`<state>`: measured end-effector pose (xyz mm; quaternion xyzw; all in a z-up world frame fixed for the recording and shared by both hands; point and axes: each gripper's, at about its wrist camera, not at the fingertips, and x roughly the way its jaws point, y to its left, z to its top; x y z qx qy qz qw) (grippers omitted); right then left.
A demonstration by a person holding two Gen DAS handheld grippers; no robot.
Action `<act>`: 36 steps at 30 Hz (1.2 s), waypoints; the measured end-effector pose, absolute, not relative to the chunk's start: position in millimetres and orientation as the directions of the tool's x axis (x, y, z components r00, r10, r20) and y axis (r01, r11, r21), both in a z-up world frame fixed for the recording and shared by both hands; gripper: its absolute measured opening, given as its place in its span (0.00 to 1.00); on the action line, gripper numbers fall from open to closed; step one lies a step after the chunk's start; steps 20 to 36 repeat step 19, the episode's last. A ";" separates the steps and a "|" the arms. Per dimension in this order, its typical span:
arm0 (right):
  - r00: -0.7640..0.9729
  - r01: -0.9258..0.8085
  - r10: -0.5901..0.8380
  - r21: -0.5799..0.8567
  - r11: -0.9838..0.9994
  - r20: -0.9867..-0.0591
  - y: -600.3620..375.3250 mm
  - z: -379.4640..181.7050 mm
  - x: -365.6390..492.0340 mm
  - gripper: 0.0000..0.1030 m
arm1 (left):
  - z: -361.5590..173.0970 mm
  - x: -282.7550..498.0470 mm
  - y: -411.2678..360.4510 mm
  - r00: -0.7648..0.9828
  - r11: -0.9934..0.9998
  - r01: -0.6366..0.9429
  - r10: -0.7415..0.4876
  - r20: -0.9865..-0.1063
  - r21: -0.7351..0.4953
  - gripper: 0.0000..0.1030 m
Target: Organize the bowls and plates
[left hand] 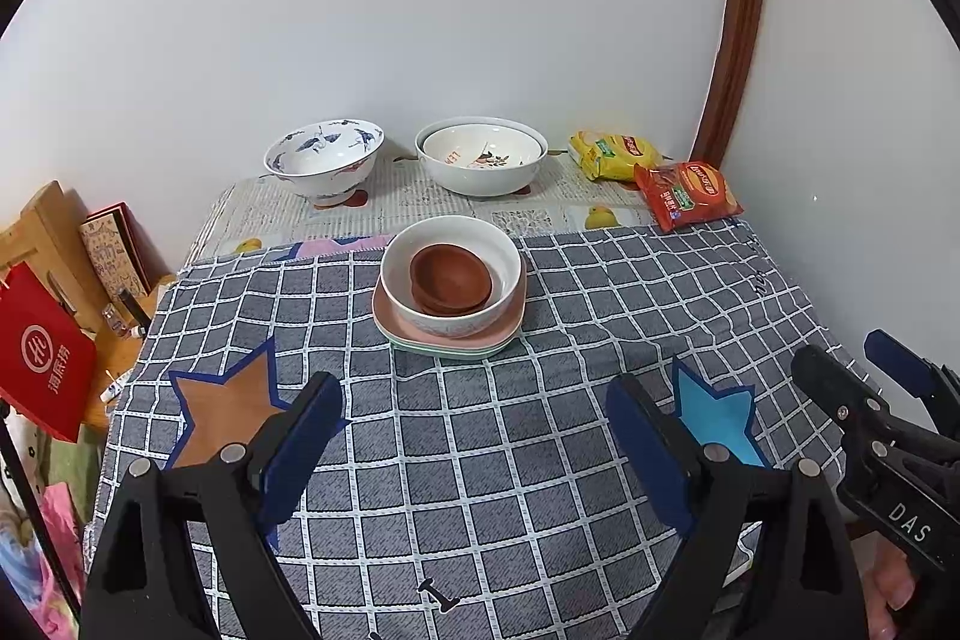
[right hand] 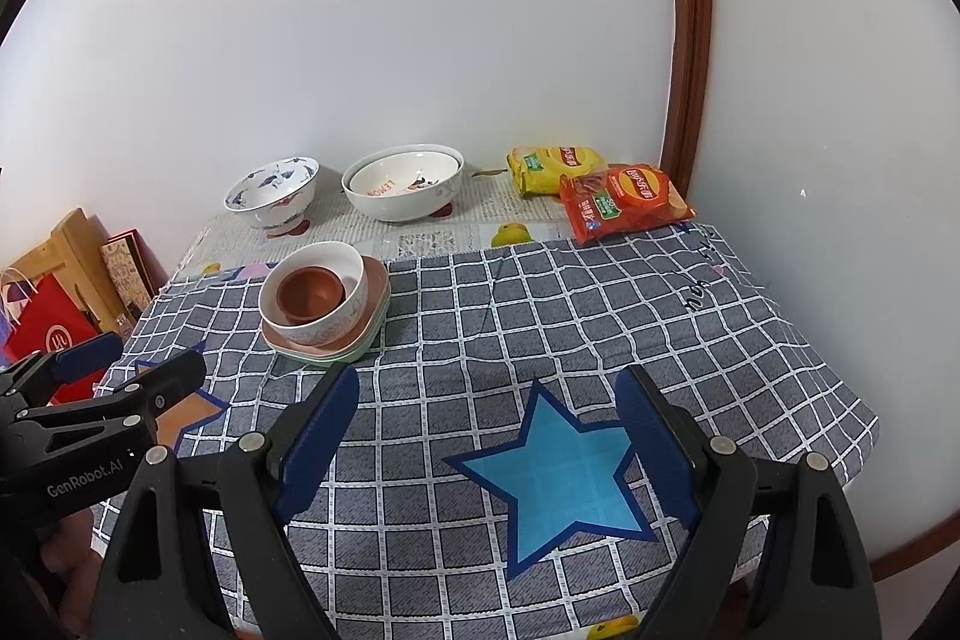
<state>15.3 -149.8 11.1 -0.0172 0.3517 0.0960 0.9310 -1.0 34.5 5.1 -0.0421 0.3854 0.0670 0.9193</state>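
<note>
Your stack sits mid-cloth: brown clay bowls [left hand: 451,280] nested in a white ceramic bowl [left hand: 451,274] on pink and green plastic plates [left hand: 447,340]. Beyond it stand a blue-painted bowl [left hand: 324,157] and white nested bowls [left hand: 481,154]. Nearer you, the left gripper [left hand: 474,436] and right gripper [right hand: 489,430] hang wide and empty. Lift by the plates alone and the loose bowls could slide off.

Yellow chip bag [left hand: 612,152] beside red chip bag [left hand: 687,193].

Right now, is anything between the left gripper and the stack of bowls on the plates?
Nothing visible. Only bare checked cloth lies between the open left gripper and the stack. The other bowls and the snack bags sit behind it.
</note>
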 end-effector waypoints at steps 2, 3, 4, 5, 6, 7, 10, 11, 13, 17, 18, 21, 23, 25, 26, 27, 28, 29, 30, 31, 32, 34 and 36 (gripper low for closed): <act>0.735 -0.192 0.168 0.036 0.981 -0.657 -149.7 11.3 15.0 0.84 | 5.3 -1.3 34.6 0.695 0.987 -0.158 0.093 -0.713 -0.025 0.87; 0.735 -0.193 0.167 0.034 0.981 -0.657 -149.4 11.4 15.0 0.84 | 5.4 -1.1 35.0 0.695 0.987 -0.158 0.093 -0.713 -0.025 0.87; 0.735 -0.193 0.167 0.033 0.981 -0.657 -149.2 11.4 15.0 0.84 | 5.5 -1.1 35.2 0.695 0.987 -0.159 0.093 -0.713 -0.026 0.87; 0.735 -0.194 0.168 0.033 0.980 -0.657 -149.1 11.4 15.1 0.84 | 5.5 -1.5 35.2 0.695 0.987 -0.158 0.093 -0.713 -0.025 0.87; 0.735 -0.194 0.167 0.033 0.980 -0.657 -149.0 11.4 15.1 0.84 | 5.7 -1.6 35.4 0.696 0.987 -0.158 0.093 -0.712 -0.025 0.87; 0.735 -0.194 0.167 0.031 0.980 -0.657 -149.0 11.5 15.1 0.84 | 5.7 -1.4 35.6 0.696 0.987 -0.158 0.094 -0.712 -0.024 0.87; 0.736 -0.194 0.168 0.034 0.980 -0.655 -149.9 12.4 14.2 0.84 | 6.2 -1.2 35.1 0.697 0.987 -0.158 0.095 -0.711 -0.024 0.87; 0.737 -0.195 0.170 0.035 0.980 -0.655 -150.2 12.7 14.2 0.84 | 6.0 -1.6 35.3 0.697 0.987 -0.159 0.095 -0.711 -0.024 0.87; 0.738 -0.195 0.172 0.038 0.980 -0.652 -150.9 13.7 13.7 0.84 | 6.5 -0.9 36.0 0.696 0.987 -0.161 0.096 -0.711 -0.025 0.87; 0.742 -0.198 0.176 0.040 0.979 -0.646 -152.1 14.4 12.8 0.85 | 6.9 -0.9 36.3 0.699 0.987 -0.162 0.099 -0.708 -0.021 0.87; 0.744 -0.199 0.177 0.039 0.979 -0.644 -152.2 14.4 12.3 0.85 | 6.7 -0.5 36.4 0.700 0.986 -0.163 0.101 -0.707 -0.021 0.87; 0.747 -0.200 0.177 0.037 0.979 -0.641 -151.9 14.4 12.1 0.86 | 6.2 -0.7 36.0 0.700 0.986 -0.163 0.100 -0.707 -0.022 0.87; 0.747 -0.200 0.177 0.037 0.979 -0.641 -151.9 14.4 12.1 0.86 | 6.2 -0.7 36.0 0.700 0.986 -0.163 0.100 -0.707 -0.022 0.87; 0.747 -0.200 0.177 0.037 0.979 -0.641 -151.9 14.4 12.1 0.86 | 6.2 -0.7 36.0 0.700 0.986 -0.163 0.100 -0.707 -0.022 0.87; 0.747 -0.200 0.177 0.037 0.979 -0.641 -151.9 14.4 12.1 0.86 | 6.2 -0.7 36.0 0.700 0.986 -0.163 0.100 -0.707 -0.022 0.87; 0.747 -0.200 0.177 0.037 0.979 -0.641 -151.9 14.4 12.1 0.86 | 6.2 -0.7 36.0 0.700 0.986 -0.163 0.100 -0.707 -0.022 0.87; 0.747 -0.200 0.177 0.037 0.979 -0.641 -151.9 14.4 12.1 0.86 | 6.2 -0.7 36.0 0.700 0.986 -0.163 0.100 -0.707 -0.022 0.87; 0.747 -0.200 0.177 0.037 0.979 -0.641 -151.9 14.4 12.1 0.86 | 6.2 -0.7 36.0 0.700 0.986 -0.163 0.100 -0.707 -0.022 0.87; 0.747 -0.200 0.177 0.037 0.979 -0.641 -151.9 14.4 12.1 0.86 | 6.2 -0.7 36.0 0.700 0.986 -0.163 0.100 -0.707 -0.022 0.87; 0.747 -0.200 0.177 0.037 0.979 -0.641 -151.9 14.4 12.1 0.86 | 6.2 -0.7 36.0 0.700 0.986 -0.163 0.100 -0.707 -0.022 0.87; 0.747 -0.200 0.177 0.037 0.979 -0.641 -151.9 14.4 12.1 0.86 | 6.2 -0.7 36.0 0.700 0.986 -0.163 0.100 -0.707 -0.022 0.87; 0.747 -0.200 0.177 0.037 0.979 -0.641 -151.9 14.4 12.1 0.86 | 6.2 -0.7 36.0 0.700 0.986 -0.163 0.100 -0.707 -0.022 0.87; 0.747 -0.200 0.177 0.037 0.979 -0.641 -151.9 14.4 12.1 0.86 | 6.2 -0.7 36.0 0.700 0.986 -0.163 0.100 -0.707 -0.022 0.87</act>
